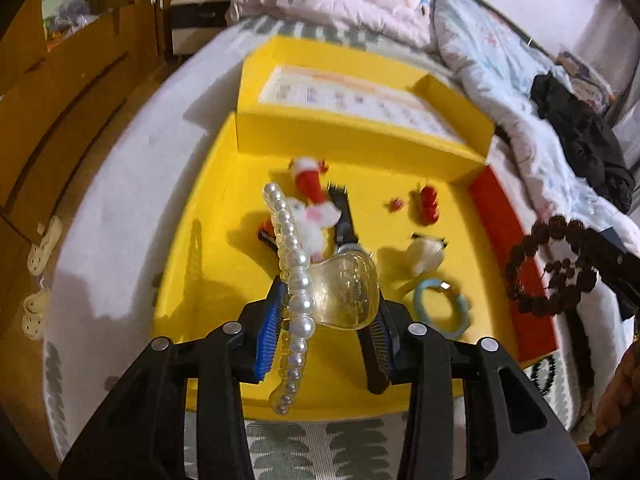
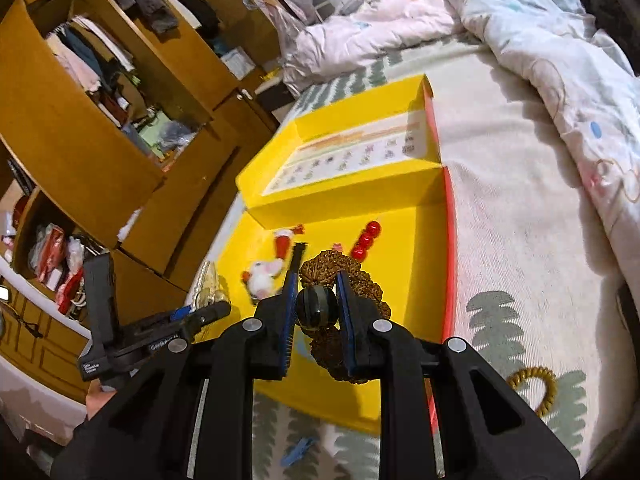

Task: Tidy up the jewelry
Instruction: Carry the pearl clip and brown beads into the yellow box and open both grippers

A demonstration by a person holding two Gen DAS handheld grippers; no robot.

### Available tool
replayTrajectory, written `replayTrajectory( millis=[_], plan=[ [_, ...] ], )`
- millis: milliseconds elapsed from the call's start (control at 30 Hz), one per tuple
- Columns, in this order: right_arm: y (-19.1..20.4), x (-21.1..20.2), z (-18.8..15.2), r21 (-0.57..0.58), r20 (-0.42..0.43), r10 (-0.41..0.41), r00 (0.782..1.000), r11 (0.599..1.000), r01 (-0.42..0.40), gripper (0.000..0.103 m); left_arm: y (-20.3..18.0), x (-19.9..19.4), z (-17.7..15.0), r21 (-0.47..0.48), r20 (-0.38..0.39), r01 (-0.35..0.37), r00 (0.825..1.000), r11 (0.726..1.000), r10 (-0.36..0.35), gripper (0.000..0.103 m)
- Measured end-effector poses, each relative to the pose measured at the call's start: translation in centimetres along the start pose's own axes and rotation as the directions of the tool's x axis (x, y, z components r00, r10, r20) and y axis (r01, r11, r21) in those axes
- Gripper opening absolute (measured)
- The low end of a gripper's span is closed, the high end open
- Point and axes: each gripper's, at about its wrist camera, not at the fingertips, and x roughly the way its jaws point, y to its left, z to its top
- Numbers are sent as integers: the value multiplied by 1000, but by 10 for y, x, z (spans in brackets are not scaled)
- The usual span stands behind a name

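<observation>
While both tools hover over the flat yellow cardboard lid (image 1: 208, 240) on the bed, the left hand-held gripper (image 1: 326, 316) clamps a clear plastic hair claw with pearls (image 1: 340, 292), and the right hand-held gripper (image 2: 316, 312) pinches a dark brown seed-bead bracelet (image 2: 332, 272), probably for sorting into the yellow box (image 2: 344, 196).

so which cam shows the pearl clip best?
Left wrist: the pearl clip sits centre frame, clamped in the left gripper, pearls and clear body sharp. Right wrist catches only a small sliver of it at the left, edge-on and blurred.
</observation>
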Motion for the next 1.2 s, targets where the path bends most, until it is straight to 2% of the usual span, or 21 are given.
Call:
replayTrajectory(
  millis=[133, 400, 767, 833, 900, 967, 1000, 1067, 1133, 1200],
  plan=[
    [-5, 20, -3, -15, -19, -35, 999, 999, 34, 20, 2, 14, -5, 5, -27, -32, 999, 999, 32, 40],
    [5, 63, -13, -56, -74, -60, 995, 997, 56, 20, -3, 28, -7, 4, -52, -38, 998, 999, 38, 40],
    [1, 88, -21, -42, -112, -88, 990, 996, 84, 22, 2, 34, -6, -16, -55, -37, 998, 999, 36, 40],
    [1, 87, -21, -38, -109, -95, 990, 995, 92, 27, 2, 30, -5, -14, -45, -40, 998, 999, 39, 40],
    [2, 84, -20, -42, -109, -108, 988, 994, 104, 28, 2, 26, -5, -16, -32, -39, 999, 999, 38, 43],
    [4, 80, -18, -52, -109, -115, 987, 993, 110, 28, 4, 21, -4, -23, -14, -46, 999, 999, 45, 51],
    [5, 78, -17, -56, -106, -118, 987, 992, 112, 28, 4, 17, -3, -26, -1, -47, 999, 999, 47, 53],
    [9, 69, -17, -70, -91, -130, 987, 990, 123, 32, 6, 11, -2, -34, 17, -48, 999, 998, 49, 55],
    [12, 54, -16, -80, -58, -134, 989, 988, 129, 49, 7, 4, -1, -42, 35, -41, 998, 998, 42, 57],
    [13, 37, -17, -81, -29, -132, 991, 988, 129, 55, 8, -2, -1, -48, 46, -38, 998, 998, 40, 57]
  ],
)
